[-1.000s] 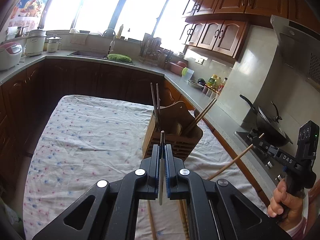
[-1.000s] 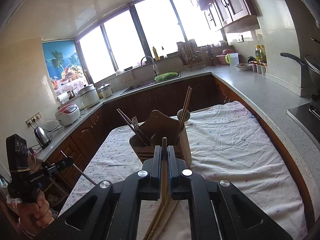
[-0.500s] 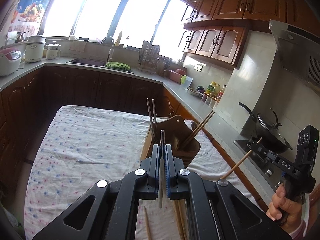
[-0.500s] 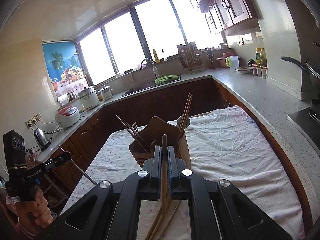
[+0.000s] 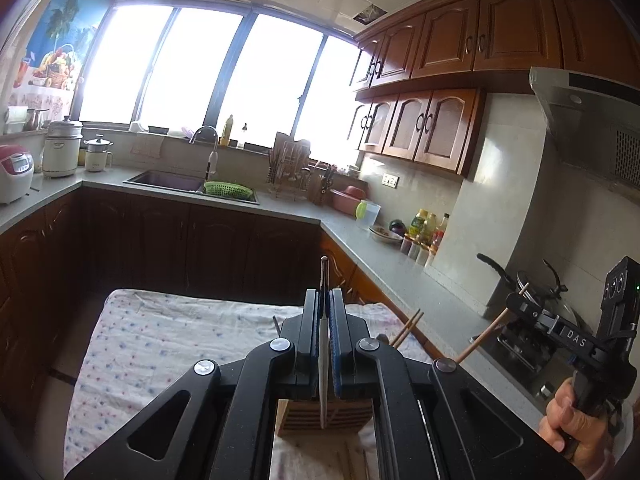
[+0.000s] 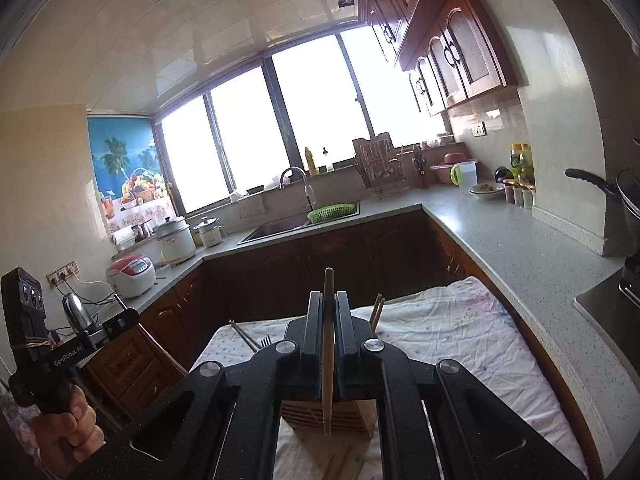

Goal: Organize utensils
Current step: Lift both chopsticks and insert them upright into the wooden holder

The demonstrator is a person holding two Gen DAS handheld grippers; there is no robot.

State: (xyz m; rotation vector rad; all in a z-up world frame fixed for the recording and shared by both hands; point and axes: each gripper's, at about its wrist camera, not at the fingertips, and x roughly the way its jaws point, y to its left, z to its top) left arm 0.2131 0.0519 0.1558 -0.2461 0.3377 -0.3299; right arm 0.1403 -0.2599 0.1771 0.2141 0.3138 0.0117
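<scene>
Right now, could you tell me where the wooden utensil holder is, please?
The wooden utensil holder stands on the floral cloth, low and central in both wrist views, mostly hidden behind each gripper's fingers.

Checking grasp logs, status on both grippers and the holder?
Left gripper shut on pale utensil. Right gripper shut on wooden chopstick. Wooden holder below on the cloth. Nothing blocking.

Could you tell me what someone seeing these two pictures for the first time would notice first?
Most striking is each black gripper filling the bottom of its own view, shut on a thin stick: the left gripper on a pale utensil, the right gripper on a wooden chopstick. Below them stands a wooden utensil holder on the flowered tablecloth. Behind, bright windows glare above the sink.
</scene>
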